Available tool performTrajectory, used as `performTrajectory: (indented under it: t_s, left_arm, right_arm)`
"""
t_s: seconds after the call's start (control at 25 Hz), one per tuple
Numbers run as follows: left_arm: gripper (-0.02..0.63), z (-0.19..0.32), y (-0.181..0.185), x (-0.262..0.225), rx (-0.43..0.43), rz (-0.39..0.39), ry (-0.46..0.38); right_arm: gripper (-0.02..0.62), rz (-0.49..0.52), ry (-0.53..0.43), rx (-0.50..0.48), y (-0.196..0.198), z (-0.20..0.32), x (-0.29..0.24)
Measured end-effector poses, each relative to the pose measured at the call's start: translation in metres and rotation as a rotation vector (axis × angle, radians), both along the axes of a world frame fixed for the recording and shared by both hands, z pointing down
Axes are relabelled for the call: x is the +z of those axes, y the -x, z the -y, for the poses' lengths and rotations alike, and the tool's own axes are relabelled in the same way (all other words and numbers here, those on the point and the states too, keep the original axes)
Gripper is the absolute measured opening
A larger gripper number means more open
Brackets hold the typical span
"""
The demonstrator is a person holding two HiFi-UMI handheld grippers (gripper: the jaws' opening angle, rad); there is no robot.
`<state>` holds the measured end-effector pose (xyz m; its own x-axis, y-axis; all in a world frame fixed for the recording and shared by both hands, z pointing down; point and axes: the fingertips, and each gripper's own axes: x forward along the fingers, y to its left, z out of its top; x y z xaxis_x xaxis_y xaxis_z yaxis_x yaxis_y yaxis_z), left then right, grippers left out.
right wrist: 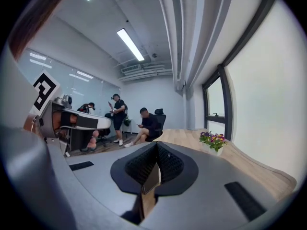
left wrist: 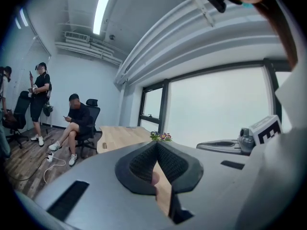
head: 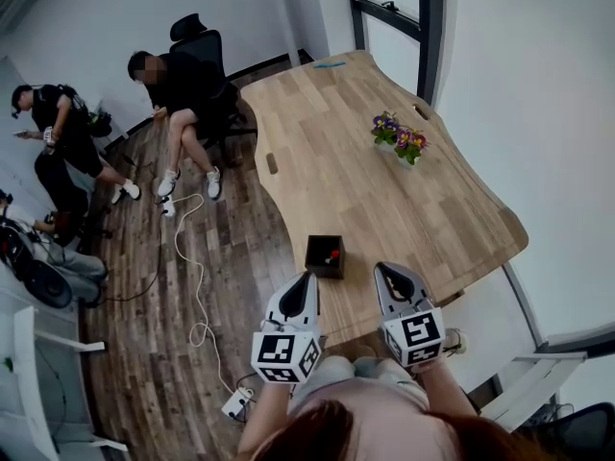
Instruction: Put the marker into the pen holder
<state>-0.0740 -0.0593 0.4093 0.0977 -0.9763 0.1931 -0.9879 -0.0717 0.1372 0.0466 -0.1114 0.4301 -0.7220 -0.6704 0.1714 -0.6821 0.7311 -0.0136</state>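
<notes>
**Both grippers shut and empty, pen holder just ahead**

Pictured from the head camera: the left gripper (head: 309, 277) and the right gripper (head: 385, 269), side by side and low over the near end of a pale wooden table (head: 384, 190), tips forward. Closed tip to tip in each gripper's own view, with nothing pinched between the black ribbed pads, only table and room beyond.

Directly ahead, at the table's near left edge, a small black square pen holder (head: 317, 268), open top up. Placed between the two tips and plainly closer to the left one, just beside it in the head view, a little further from the right.

Inside the holder, a small red spot (head: 333, 254), possibly the end of a marker standing upright but too small to say for certain. If so, long axis vertical, end-on to the camera, and the task judged as good as done.

Otherwise, one other candidate: a slim blue stick (head: 330, 64) at the table's far end. Flat on the wood, long axis roughly across the table, well apart from both grippers and beyond a white pot of purple and yellow flowers (head: 401, 142). Neither gripper clearly nearer. To reach it: a long stretch forward, jaws opened first, then closed across the short axis.

Off the table, a seated person (head: 178, 94) in a black office chair, with others on the dark wood floor.
</notes>
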Motion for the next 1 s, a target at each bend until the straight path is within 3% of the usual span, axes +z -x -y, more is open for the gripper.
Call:
performTrajectory:
  t_s: [0.52, 1.0]
  left_arm:
    - [0.002, -0.047, -0.006, -0.016, 0.086, 0.022, -0.025]
    - [0.002, -0.110, 0.002, -0.022, 0.091, 0.024, -0.049]
  right_arm:
    - [0.000, 0.028, -0.030, 0.101, -0.008, -0.043, -0.021]
    - [0.000, 0.039, -0.087, 0.160, -0.012, -0.103, -0.035]
